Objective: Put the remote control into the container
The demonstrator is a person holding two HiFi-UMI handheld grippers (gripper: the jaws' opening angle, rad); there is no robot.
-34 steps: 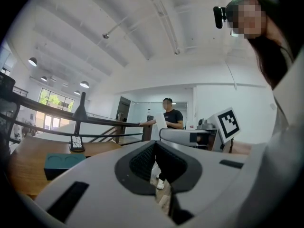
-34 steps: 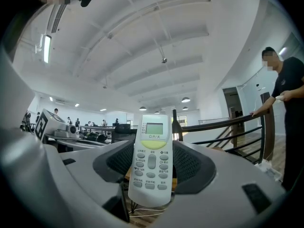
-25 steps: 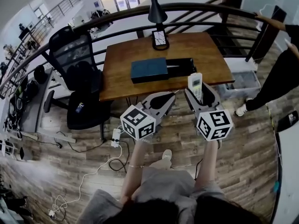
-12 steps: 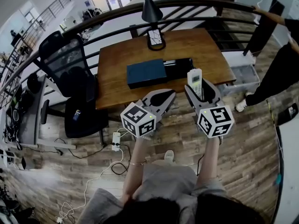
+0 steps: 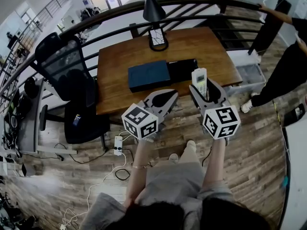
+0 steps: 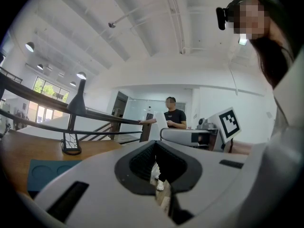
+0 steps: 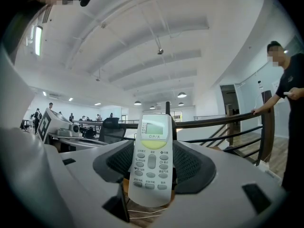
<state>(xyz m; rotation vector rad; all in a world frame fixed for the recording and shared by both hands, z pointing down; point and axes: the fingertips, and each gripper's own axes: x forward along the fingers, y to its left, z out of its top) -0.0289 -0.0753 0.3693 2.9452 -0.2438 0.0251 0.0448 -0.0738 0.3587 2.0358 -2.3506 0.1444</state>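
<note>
The right gripper's (image 7: 153, 172) jaws are clamped on the lower half of a white rectangular remote control (image 7: 152, 158), which stands upright between them, its small screen and rows of grey buttons facing the camera. The left gripper's (image 6: 159, 177) jaws are pressed together with nothing between them.

In the head view both grippers are held up short of the near edge of a brown wooden table (image 5: 120, 56), the remote's top just over that edge. On the table lie a dark blue flat rectangular box (image 5: 147, 75) and, touching its right side, a black rectangular container (image 5: 184, 70); a black desk lamp (image 5: 156, 36) stands behind them.

The step in hand looks like the carry. Doing it well likely means reaching forward over the black container, tipping the remote flat along its length, lowering it inside, and only then releasing.
</note>
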